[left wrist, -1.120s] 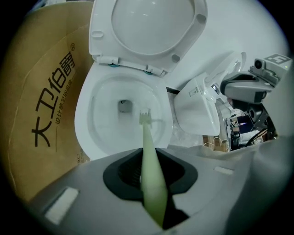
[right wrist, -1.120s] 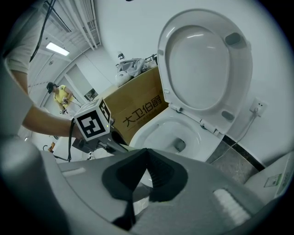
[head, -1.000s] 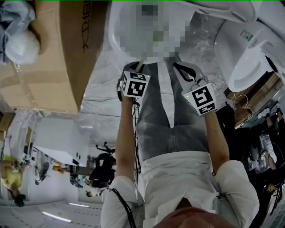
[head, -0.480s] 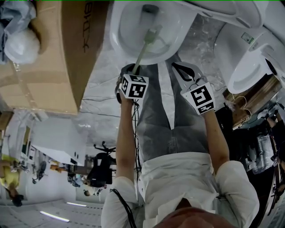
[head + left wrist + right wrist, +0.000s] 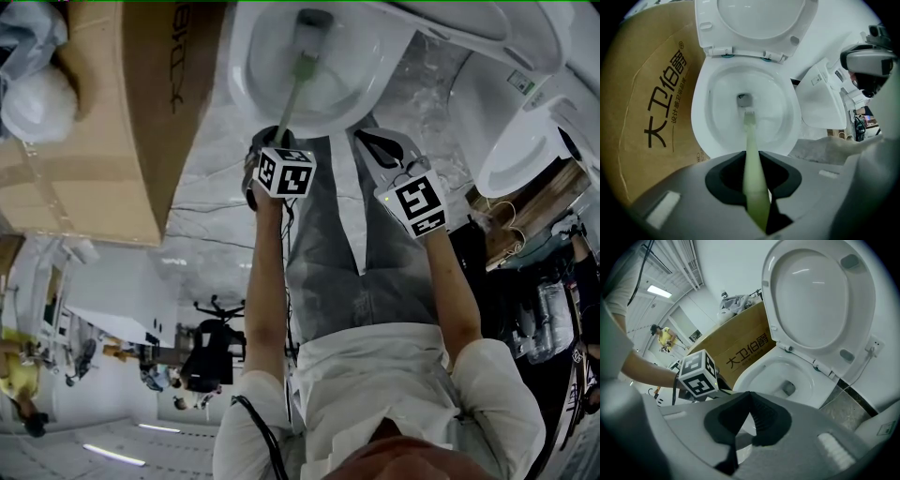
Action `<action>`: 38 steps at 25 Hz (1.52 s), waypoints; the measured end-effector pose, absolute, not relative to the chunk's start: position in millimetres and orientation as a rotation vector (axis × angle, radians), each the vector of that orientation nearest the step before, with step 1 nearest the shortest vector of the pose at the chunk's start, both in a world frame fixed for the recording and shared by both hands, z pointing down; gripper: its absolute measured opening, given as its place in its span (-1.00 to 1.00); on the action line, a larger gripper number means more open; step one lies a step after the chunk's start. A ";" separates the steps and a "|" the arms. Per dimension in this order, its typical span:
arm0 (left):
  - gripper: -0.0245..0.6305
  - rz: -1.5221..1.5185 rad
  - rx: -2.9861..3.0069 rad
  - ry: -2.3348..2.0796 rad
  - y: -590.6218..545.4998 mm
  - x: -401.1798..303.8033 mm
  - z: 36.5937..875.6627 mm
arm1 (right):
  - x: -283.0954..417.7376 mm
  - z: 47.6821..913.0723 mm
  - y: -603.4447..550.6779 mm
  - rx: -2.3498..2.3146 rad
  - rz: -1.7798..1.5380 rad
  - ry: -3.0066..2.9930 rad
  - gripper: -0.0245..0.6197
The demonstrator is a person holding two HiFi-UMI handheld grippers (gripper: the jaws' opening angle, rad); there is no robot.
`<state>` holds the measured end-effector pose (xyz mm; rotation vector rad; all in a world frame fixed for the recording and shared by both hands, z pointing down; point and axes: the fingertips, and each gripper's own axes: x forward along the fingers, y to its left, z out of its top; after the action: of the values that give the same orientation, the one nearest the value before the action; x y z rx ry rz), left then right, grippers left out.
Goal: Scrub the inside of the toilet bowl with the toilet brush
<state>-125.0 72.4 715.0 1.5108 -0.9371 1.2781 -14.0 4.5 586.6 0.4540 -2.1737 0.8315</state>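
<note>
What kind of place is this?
Probably a workshop or test hall, not a bathroom: the toilet stands beside a big cardboard box, a second toilet nearby, an office chair beyond.

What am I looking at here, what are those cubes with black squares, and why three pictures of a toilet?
No robot: a person carries two hand-held grippers; the marker cubes are part of those. One picture comes from a camera on the person's head, looking down; the other two cameras ride on the grippers. The left gripper has its fingers shut on the green toilet brush, whose head reaches into the open toilet bowl near the drain. The right gripper is shut and empty. A cardboard box stands beside the toilet.
</note>
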 end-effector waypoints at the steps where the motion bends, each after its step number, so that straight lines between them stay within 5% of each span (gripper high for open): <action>1: -0.63 1.279 1.508 -0.938 71.1 -124.5 717.1 | -14.1 586.9 4.0 0.452 0.833 -2.173 -0.91; 38: -0.63 1.376 1.514 -0.956 -7.2 -117.2 786.1 | 16.9 595.3 -3.8 0.506 0.820 -2.150 -0.91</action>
<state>-117.2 -7.2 786.1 1.5136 -0.9558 1.3757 16.9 -3.8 595.3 0.5058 -2.1503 0.8204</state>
